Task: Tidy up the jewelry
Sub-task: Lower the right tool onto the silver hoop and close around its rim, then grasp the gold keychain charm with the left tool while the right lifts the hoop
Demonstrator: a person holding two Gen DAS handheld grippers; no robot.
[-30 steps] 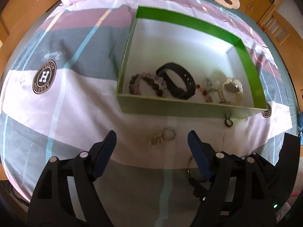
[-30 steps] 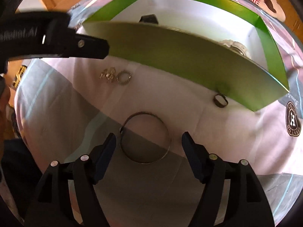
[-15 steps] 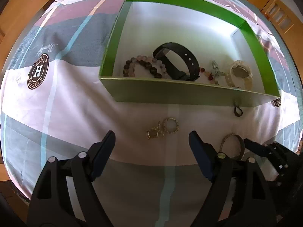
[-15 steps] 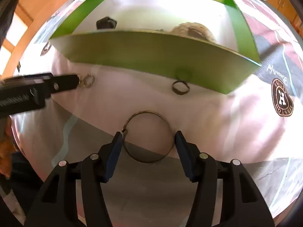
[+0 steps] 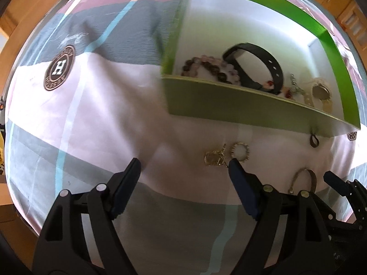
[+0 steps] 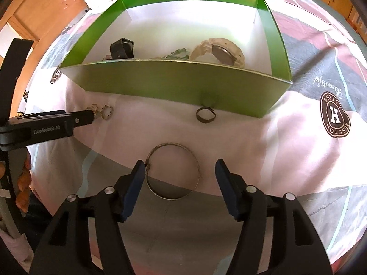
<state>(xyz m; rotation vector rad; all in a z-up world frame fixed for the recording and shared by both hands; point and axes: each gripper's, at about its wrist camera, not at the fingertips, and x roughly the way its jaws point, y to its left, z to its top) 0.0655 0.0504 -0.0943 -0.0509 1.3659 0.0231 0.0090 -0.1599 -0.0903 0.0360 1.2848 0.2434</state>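
Note:
A green box [image 5: 229,105] [image 6: 174,80] on the bed holds a bead bracelet [image 5: 206,66], a black band [image 5: 257,66] [image 6: 121,48] and a cream watch [image 5: 321,91] [image 6: 218,52]. In front of it lie a gold clasp [image 5: 214,158] with a small beaded ring [image 5: 240,152] [image 6: 107,112], a dark ring [image 5: 314,140] [image 6: 205,115] and a thin metal bangle [image 5: 304,180] [image 6: 173,171]. My left gripper [image 5: 183,174] is open, its right finger beside the gold clasp. My right gripper [image 6: 180,174] is open around the bangle, left fingertip at its rim.
The bedsheet [image 5: 91,114] is plaid with round "H" logo patches [image 5: 60,67] [image 6: 335,118]. Wooden furniture [image 6: 41,11] surrounds the bed. The left gripper's finger [image 6: 57,123] shows at the left in the right wrist view.
My left gripper has shifted left, so the clasp and ring now sit by its right finger. My right gripper has moved closer to the bangle and opened wider again.

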